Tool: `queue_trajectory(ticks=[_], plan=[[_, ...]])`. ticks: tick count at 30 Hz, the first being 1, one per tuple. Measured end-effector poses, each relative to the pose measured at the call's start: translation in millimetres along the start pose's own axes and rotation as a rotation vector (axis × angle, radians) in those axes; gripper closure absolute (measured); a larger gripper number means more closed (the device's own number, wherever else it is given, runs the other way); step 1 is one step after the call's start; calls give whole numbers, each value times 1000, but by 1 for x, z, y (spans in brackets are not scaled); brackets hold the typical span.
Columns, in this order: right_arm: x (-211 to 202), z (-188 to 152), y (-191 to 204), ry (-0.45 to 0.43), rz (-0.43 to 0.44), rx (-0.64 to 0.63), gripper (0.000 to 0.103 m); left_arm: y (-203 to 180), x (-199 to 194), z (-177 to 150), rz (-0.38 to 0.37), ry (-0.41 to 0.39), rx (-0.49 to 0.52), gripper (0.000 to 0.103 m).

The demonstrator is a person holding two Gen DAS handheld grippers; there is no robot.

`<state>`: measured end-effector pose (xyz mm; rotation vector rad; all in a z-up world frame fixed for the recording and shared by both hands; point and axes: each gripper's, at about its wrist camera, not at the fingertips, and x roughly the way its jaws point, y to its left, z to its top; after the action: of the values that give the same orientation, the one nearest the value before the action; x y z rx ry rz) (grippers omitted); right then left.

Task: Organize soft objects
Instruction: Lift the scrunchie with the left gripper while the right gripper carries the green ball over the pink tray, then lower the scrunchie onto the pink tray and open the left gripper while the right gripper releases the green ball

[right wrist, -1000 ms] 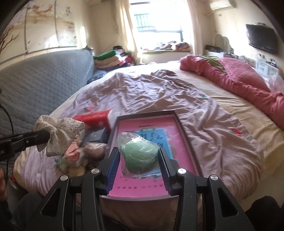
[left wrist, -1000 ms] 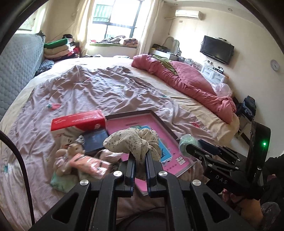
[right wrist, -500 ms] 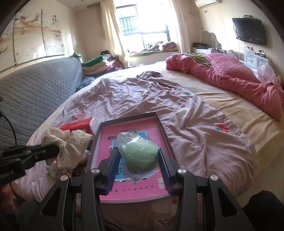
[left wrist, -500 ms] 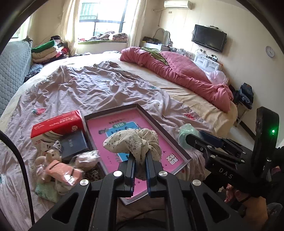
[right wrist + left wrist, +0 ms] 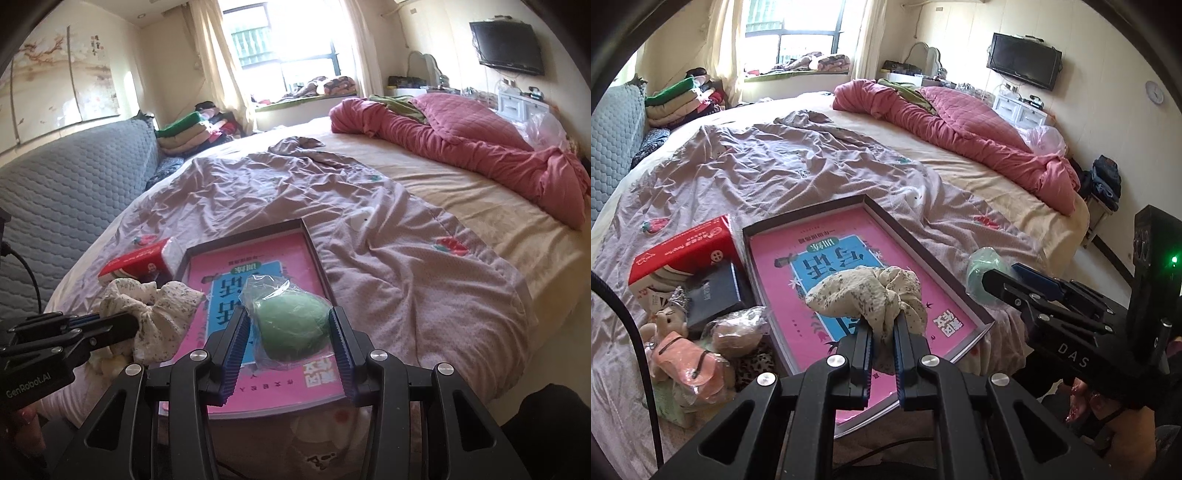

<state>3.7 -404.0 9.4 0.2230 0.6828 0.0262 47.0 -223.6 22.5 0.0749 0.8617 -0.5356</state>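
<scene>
My left gripper (image 5: 882, 328) is shut on a cream floral scrunchie (image 5: 864, 295), held above the near part of a dark-rimmed tray (image 5: 812, 208) with a pink printed floor. The scrunchie (image 5: 159, 314) and left gripper (image 5: 129, 323) also show at the left in the right wrist view. My right gripper (image 5: 288, 325) is shut on a green soft lump in a clear wrapper (image 5: 291, 321), over the tray (image 5: 314, 251) and its near right corner. From the left wrist view that lump (image 5: 979, 273) hangs just off the tray's right side.
Left of the tray lie a red box (image 5: 683, 251), a dark blue box (image 5: 713, 291), a small plush doll in pink (image 5: 676, 354) and a wrapped brownish item (image 5: 735, 332). A crumpled lilac sheet (image 5: 775, 158) covers the bed; a pink quilt (image 5: 960, 125) lies far right.
Both grippers have drifted right and lower over the tray with their loads still held. The pile of objects has slid toward the left edge of the left wrist view.
</scene>
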Motion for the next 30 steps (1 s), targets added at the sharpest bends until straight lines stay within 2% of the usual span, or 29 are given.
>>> queue_trajectory(ticks=[14, 30], plan=[[39, -17, -3, 87, 4, 0, 57, -4, 52, -21, -5, 128, 15, 93], [66, -33, -4, 153, -39, -25, 56, 6, 72, -37, 5, 202, -7, 93]])
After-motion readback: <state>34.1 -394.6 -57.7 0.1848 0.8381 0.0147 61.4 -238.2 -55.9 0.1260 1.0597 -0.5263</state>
